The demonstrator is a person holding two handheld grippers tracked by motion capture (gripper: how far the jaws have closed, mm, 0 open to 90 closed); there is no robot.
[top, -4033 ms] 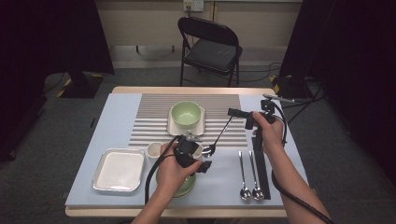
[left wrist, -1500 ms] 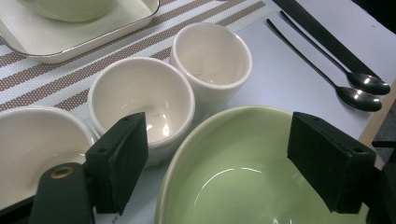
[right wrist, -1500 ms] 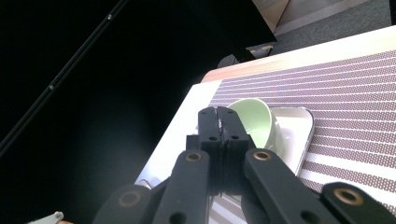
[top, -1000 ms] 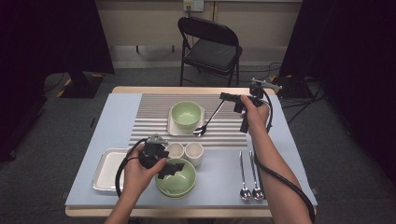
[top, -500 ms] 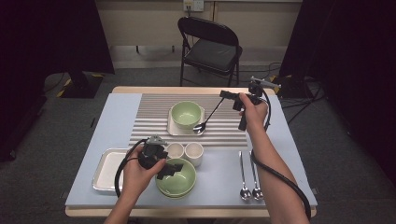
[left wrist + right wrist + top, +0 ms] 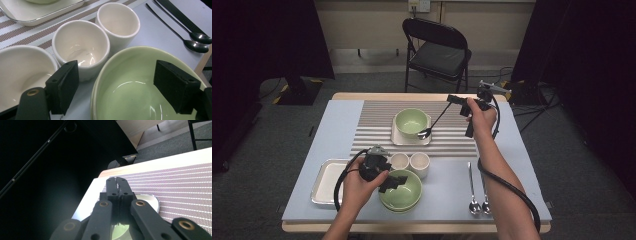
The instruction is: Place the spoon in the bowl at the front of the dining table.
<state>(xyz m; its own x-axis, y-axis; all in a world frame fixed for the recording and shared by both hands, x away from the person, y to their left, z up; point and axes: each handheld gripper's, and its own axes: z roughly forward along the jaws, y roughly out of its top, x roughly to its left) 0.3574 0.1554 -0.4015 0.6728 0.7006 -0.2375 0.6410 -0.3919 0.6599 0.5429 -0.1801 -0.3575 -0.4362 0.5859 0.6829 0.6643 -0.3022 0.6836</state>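
Right gripper view: right gripper (image 6: 117, 185) clenched on spoon (image 6: 435, 121), handle hidden; left gripper (image 6: 115, 90) released.

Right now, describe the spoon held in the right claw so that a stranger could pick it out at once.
Start at the striped mat in the middle of the table, then find the small green bowl on its square plate. The spoon slants down from the right claw to that plate's right edge. Unlike the two spoons lying flat near the table's front edge, it is lifted and tilted.
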